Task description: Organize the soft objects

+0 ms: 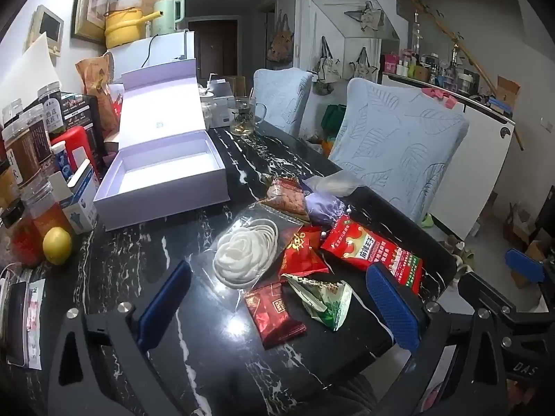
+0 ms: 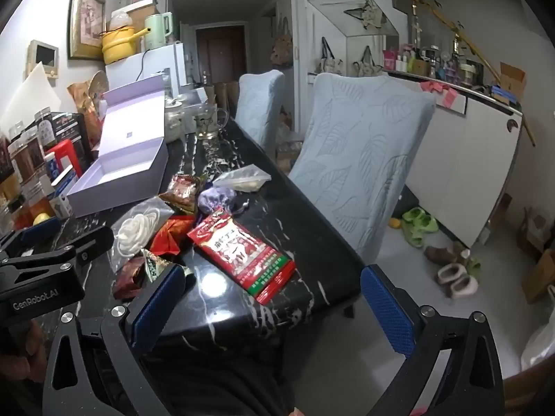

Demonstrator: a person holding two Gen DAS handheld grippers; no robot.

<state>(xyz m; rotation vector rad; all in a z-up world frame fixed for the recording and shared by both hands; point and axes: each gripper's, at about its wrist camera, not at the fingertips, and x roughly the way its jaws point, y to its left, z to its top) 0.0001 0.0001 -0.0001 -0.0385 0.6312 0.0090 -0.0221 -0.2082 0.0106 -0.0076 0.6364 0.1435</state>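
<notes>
Soft packets lie in a heap on the black marble table (image 1: 194, 242): a clear bag of white pads (image 1: 246, 253), a large red snack packet (image 1: 376, 253) (image 2: 242, 256), a small dark red packet (image 1: 274, 315), a green-white packet (image 1: 322, 300), a red packet (image 1: 301, 253), a purple pouch (image 1: 324, 208) and a clear bag (image 1: 333, 182). An open, empty lilac box (image 1: 166, 173) (image 2: 121, 173) stands behind them. My left gripper (image 1: 277, 301) is open over the near packets. My right gripper (image 2: 274, 312) is open at the table's near corner.
Jars, boxes and a lemon (image 1: 57, 245) crowd the table's left side. A glass mug (image 1: 244, 114) stands behind the box. Two blue-covered chairs (image 1: 399, 145) stand along the right edge. Shoes (image 2: 416, 223) lie on the floor.
</notes>
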